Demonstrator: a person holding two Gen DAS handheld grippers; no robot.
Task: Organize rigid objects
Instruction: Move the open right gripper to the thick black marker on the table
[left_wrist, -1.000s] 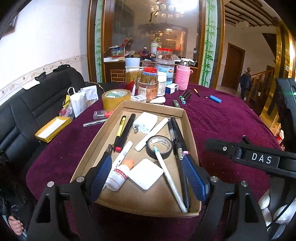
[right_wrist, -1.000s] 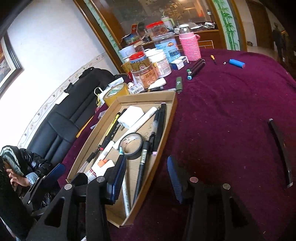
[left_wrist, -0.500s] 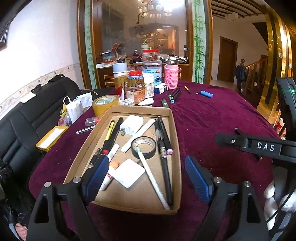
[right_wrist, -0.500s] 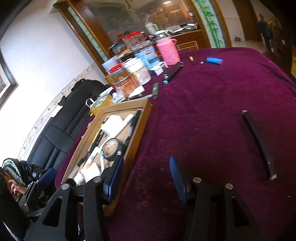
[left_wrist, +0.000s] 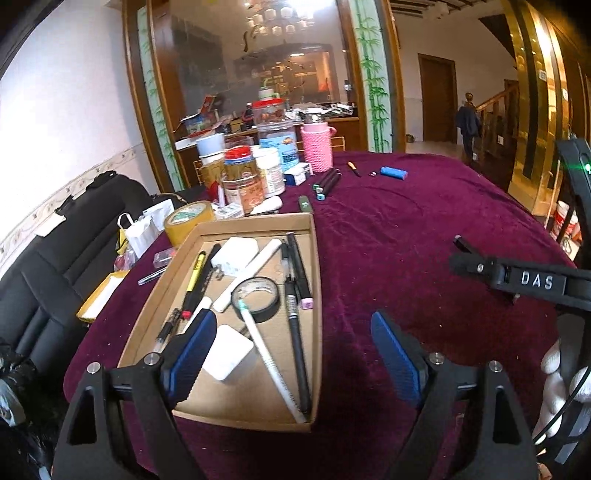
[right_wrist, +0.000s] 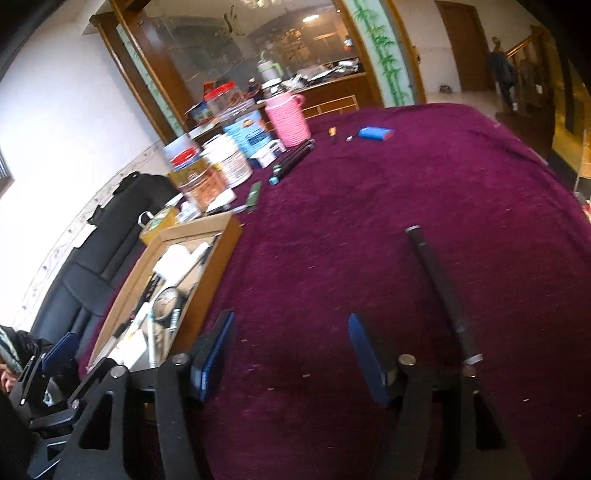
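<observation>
A shallow cardboard tray (left_wrist: 317, 280) lies on the maroon tablecloth and holds pens, a roll of black tape (left_wrist: 256, 299), a white charger (left_wrist: 236, 254) and a white flat box (left_wrist: 227, 352). It also shows at the left of the right wrist view (right_wrist: 207, 273). A long black pen (right_wrist: 441, 291) lies alone on the cloth, just right of my right gripper (right_wrist: 290, 343). My left gripper (left_wrist: 291, 349) is open and empty above the tray's near right corner. My right gripper is open and empty over bare cloth.
Jars and tubs (left_wrist: 255, 173), a pink woven holder (left_wrist: 316, 151), a yellow tape roll (left_wrist: 188, 221), dark markers (left_wrist: 327, 182), a blue battery pack (right_wrist: 375, 133) and a green stick (right_wrist: 254, 195) crowd the table's far side. A black sofa (left_wrist: 55, 258) stands left.
Both grippers have swung to the right. The tray has slid left in both views, and the lone black pen now sits closer to my right gripper.
</observation>
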